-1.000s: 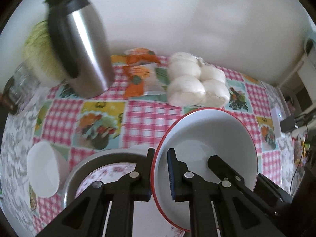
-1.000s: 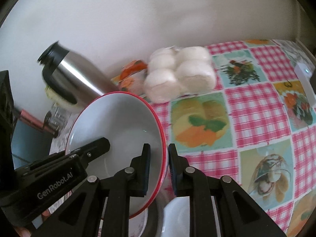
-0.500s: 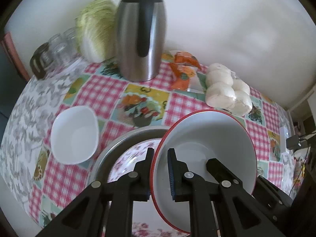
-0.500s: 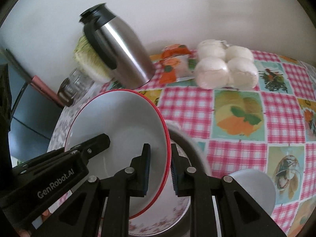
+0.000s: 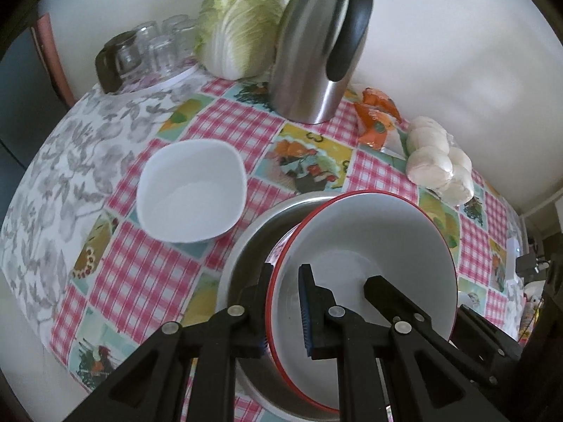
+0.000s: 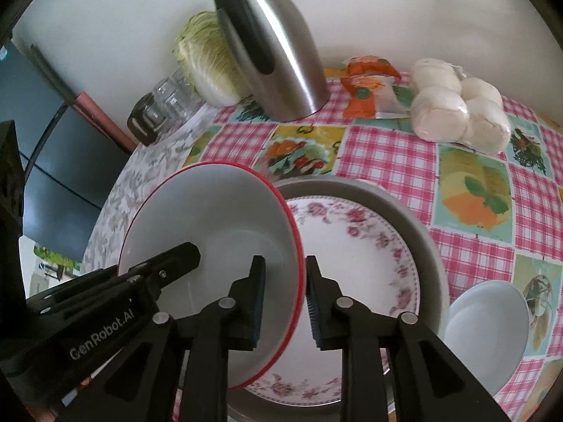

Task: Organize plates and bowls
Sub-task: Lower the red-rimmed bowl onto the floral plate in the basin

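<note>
A white bowl with a red rim [image 5: 380,246] [image 6: 211,218] is held by both grippers over a floral plate [image 6: 355,246] that lies in a grey metal basin [image 6: 418,225] [image 5: 257,232]. My left gripper [image 5: 285,302] is shut on the bowl's left rim. My right gripper [image 6: 283,299] is shut on its right rim, one finger inside and one outside. A white square bowl [image 5: 191,193] sits on the table left of the basin. Another white bowl [image 6: 489,323] sits at the basin's right.
A steel thermos jug [image 5: 316,45] [image 6: 271,49], a cabbage [image 5: 239,21], glass jars [image 5: 147,49], orange snack packs [image 6: 369,84] and a bag of white buns [image 6: 457,109] stand along the wall at the back. The checked tablecloth [image 5: 133,270] ends at the left edge.
Both grippers have carried the red-rimmed bowl left and down over the basin. The floral plate has come into full view in the right wrist view.
</note>
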### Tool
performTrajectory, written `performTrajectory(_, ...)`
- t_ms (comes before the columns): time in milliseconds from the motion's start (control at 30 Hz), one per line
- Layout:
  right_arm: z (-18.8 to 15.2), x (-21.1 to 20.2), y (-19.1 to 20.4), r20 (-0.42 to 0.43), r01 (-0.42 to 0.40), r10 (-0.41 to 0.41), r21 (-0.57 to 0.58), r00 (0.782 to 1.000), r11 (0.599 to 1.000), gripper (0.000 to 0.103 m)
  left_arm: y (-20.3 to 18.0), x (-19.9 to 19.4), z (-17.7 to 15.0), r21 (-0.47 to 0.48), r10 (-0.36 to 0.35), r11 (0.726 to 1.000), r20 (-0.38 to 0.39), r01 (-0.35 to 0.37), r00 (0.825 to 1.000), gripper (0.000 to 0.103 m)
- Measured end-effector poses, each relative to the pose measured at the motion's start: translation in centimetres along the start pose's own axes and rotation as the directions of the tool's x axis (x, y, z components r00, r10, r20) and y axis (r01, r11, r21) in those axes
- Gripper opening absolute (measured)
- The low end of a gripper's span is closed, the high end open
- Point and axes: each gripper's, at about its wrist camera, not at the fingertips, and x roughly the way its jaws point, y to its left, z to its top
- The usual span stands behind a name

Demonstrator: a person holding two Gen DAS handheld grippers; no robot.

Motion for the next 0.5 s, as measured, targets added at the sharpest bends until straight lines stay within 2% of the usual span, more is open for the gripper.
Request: performTrajectory(500,-0.8,2.3,-0.4,-0.064,0.015,-0.015,0.000,0.998,1.000,0.026,1.3,2.7,-0.8,-0.038,-0.018,0.999,-0.081,0.015,0.997,0.015)
